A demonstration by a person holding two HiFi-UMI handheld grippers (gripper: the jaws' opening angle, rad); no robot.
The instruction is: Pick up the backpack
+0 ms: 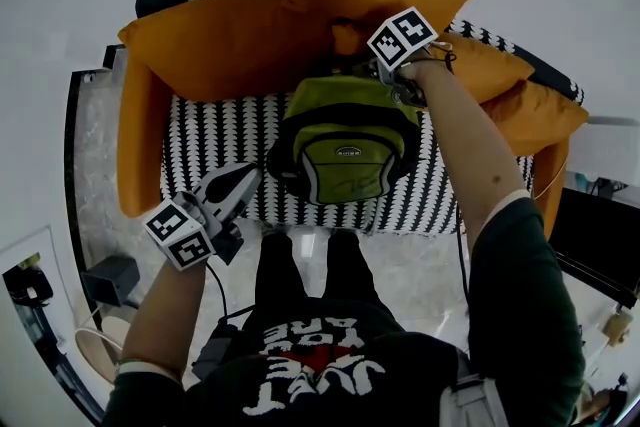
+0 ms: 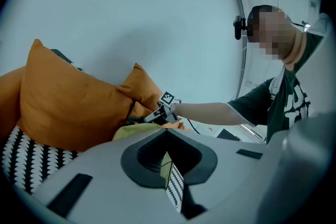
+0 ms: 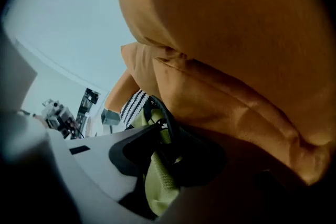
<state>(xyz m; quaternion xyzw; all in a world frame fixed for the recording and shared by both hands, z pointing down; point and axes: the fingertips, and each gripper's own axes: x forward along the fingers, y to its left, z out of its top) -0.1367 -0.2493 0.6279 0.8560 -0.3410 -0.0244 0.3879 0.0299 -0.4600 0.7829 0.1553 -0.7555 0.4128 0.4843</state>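
A green backpack [image 1: 345, 150] with black trim stands upright on the black-and-white zigzag sofa seat [image 1: 215, 130], leaning against orange cushions [image 1: 230, 45]. My right gripper [image 1: 396, 85] reaches down at the backpack's top. In the right gripper view its jaws [image 3: 157, 160] stand wide, with green fabric [image 3: 155, 181] and the black carry loop [image 3: 168, 120] between them; no pad visibly presses. My left gripper [image 1: 248, 179] hovers low at the sofa's front edge, left of the backpack. Its jaws [image 2: 168, 136] are shut and hold nothing. A strip of the green backpack [image 2: 131, 132] shows beyond them.
More orange cushions [image 1: 525, 100] lie at the sofa's right end, and a big one [image 3: 236, 34] crowds the right gripper from above. The person's legs [image 1: 305, 265] stand against the sofa front. A dark side table [image 1: 600, 235] is at right and small items [image 1: 110, 280] on the floor at left.
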